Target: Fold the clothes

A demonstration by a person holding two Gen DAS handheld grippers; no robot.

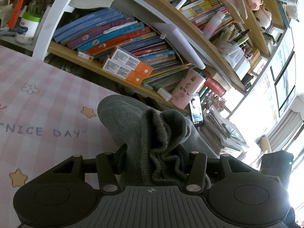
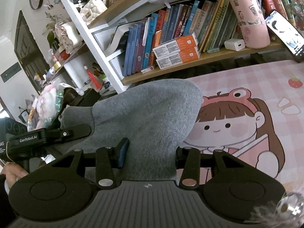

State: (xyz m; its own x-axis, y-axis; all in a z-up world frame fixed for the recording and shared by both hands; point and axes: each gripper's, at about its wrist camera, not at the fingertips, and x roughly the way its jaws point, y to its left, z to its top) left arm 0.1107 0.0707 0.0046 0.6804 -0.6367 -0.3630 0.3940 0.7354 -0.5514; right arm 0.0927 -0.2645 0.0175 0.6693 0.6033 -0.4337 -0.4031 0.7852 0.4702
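The fold looked barely begun to me; the grey garment (image 2: pixel 148 114) was bunched up and lifted off the pink checked surface (image 1: pixel 38 95), with no flat panel or neat crease anywhere, so I judged that the spreading and every real fold were left to do

My left gripper (image 1: pixel 152 157) was clenched on the garment's ribbed edge (image 1: pixel 161 152), the knit crumpled thickly between my jaws, which stood only as far apart as the wad of cloth forced them; the rest of the fabric rose ahead of me in a rounded hump over the mat's "NICE DAY" lettering (image 1: pixel 45 132)

My right gripper (image 2: pixel 150 155) gripped the plain grey body of the same garment, the cloth filling the gap between my jaws, which were held apart by its bulk; beyond it the fabric swelled up and partly covered the cartoon girl (image 2: pixel 228 127) printed on the mat; in that view the left gripper showed at the side, its finger lying against a ribbed cuff (image 2: pixel 77 116)

The bookshelf (image 2: pixel 190 60) stood just behind the surface, well clear of the cloth
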